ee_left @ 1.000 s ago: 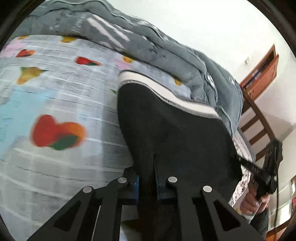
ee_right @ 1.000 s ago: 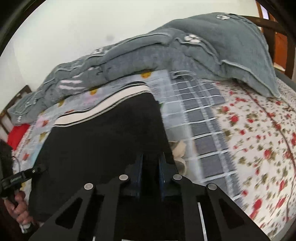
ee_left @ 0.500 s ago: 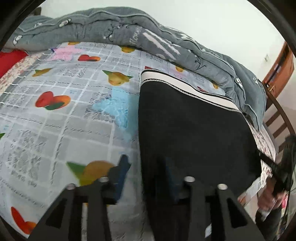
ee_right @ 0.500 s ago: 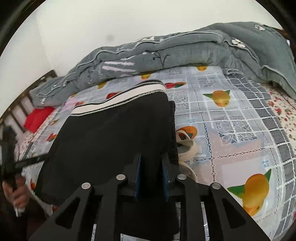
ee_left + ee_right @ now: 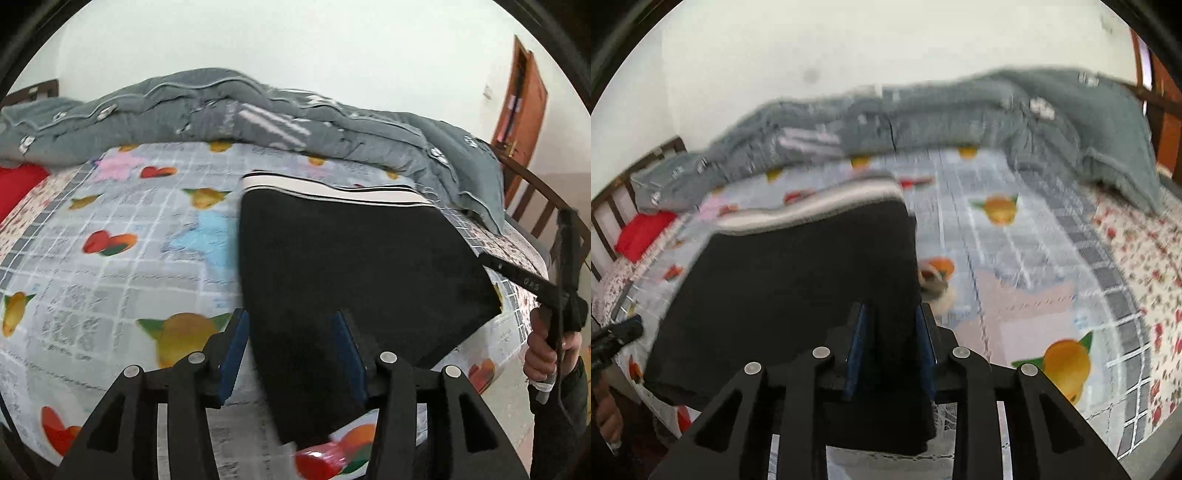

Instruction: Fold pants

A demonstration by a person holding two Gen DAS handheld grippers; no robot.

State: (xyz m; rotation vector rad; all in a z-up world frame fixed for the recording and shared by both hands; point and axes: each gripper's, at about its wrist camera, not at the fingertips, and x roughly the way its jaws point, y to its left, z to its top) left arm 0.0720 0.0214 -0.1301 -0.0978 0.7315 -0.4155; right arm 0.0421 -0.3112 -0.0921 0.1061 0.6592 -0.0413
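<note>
Bedsheet of grey fruit-printed cotton [image 5: 110, 280] carries soft black pants with a white-striped waistband [image 5: 351, 258], lying flat, centre-right. Limp, light; grip near corners. Left gripper [image 5: 291, 354] released; right gripper [image 5: 890, 354] parted, fabric between its jaws.

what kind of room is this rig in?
Most likely a home bedroom. The black pants lie on a bed with a fruit-print sheet, a grey quilt is bunched along the wall side, and a dark wooden bed rail and a wooden door show at the right.
</note>
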